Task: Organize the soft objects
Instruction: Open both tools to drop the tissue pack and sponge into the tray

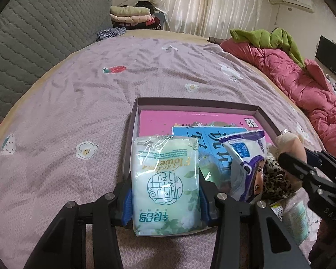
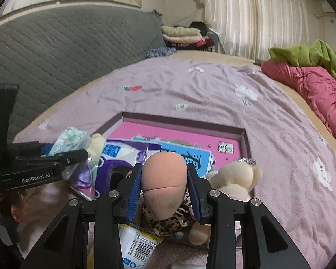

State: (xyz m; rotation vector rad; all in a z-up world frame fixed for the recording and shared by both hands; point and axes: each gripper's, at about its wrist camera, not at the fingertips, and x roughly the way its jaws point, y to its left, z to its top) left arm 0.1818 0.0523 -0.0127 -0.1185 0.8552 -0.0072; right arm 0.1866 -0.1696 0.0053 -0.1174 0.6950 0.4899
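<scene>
Your left gripper (image 1: 165,198) clamps the green tissue pack (image 1: 165,183), long axis toward 12 o'clock, where the box (image 1: 197,102) lies; your right gripper (image 2: 164,189) pinches the doll's head (image 2: 164,179).

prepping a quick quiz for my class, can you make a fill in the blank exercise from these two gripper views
1. The left gripper is shut on a pale green pack of ____.
2. The right gripper grips a peach, ____-shaped soft toy.
3. The shallow box on the bed has a bright ____ inside.
4. A ____ garment lies on the red quilt.

Missing words: tissues; egg; pink; green
</scene>
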